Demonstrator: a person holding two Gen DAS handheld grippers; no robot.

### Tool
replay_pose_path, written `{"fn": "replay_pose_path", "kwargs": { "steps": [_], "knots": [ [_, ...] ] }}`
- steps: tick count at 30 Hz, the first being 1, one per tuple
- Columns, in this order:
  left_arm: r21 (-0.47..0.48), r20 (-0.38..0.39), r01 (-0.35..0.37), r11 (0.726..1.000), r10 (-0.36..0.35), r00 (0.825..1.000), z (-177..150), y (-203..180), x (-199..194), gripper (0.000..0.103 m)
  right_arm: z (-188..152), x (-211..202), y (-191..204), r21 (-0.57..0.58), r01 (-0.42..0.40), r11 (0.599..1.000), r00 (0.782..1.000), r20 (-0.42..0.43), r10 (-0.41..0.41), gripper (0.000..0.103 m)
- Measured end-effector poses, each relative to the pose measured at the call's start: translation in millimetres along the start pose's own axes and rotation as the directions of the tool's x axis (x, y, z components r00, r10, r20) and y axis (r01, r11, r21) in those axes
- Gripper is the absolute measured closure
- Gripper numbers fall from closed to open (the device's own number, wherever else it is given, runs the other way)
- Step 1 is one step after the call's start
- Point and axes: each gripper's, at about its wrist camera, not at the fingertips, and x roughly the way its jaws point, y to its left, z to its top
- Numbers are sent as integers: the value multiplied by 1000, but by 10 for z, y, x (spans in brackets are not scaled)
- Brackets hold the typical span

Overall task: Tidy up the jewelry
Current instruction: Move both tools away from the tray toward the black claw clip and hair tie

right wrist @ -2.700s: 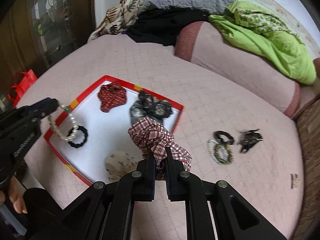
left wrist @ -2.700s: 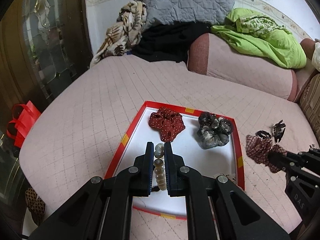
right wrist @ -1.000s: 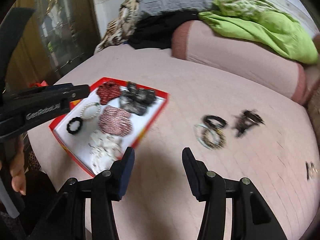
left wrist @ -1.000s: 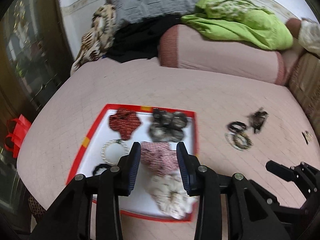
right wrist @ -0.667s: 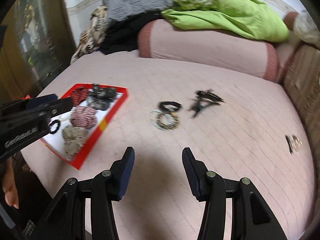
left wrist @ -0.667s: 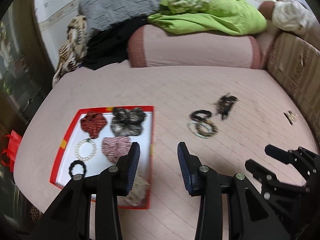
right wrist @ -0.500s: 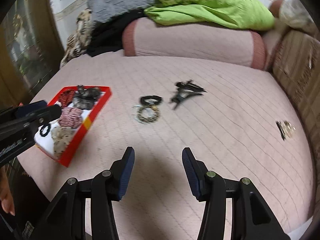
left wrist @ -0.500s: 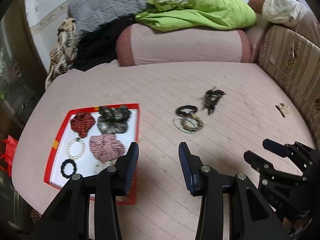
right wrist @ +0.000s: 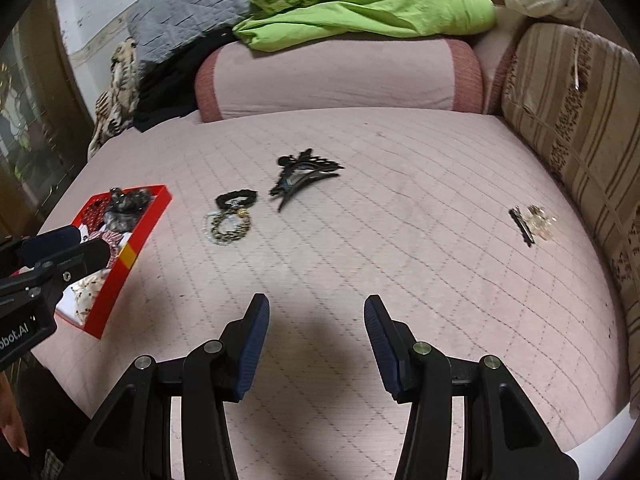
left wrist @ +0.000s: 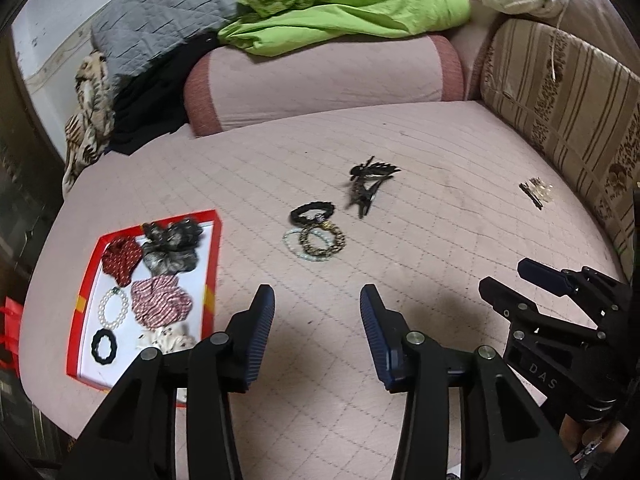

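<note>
While both jaws hang empty, the left hand-held gripper (left wrist: 317,318) opening and the right hand-held gripper (right wrist: 316,330) apart, best approach the bracelets (left wrist: 316,236) mid-bed from above, nipping one loop only, then carry it to the red tray (left wrist: 210,280) at the bed's left edge

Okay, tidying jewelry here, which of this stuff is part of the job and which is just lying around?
Part of the job:
- red tray with scrunchies, pearl bracelet
- bracelets pile
- black hair claw
- small gold clip
- left hand-held gripper, jaws opening, empty
- right hand-held gripper, open, empty

Just lying about:
- green blanket
- grey quilt
- pink bolster
</note>
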Motion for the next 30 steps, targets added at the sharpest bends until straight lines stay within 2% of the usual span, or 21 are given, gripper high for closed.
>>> {"fn": "replay_pose_path", "kwargs": {
  "steps": [11,21,30],
  "knots": [
    [-11,-39,8,1000,-8,999,127,-70,348,58,-17,106,-265,56,9,998,1000,-21,-8,49],
    [-85,-112,-21,996,12,994,183,209,850,58,29,368,-259,56,12,998,998,-62,-8,49],
    [-133,-132,-31,991,13,991,282,477,1184,58,206,648,-187,35,18,999,996,-89,-14,49]
  ]
}}
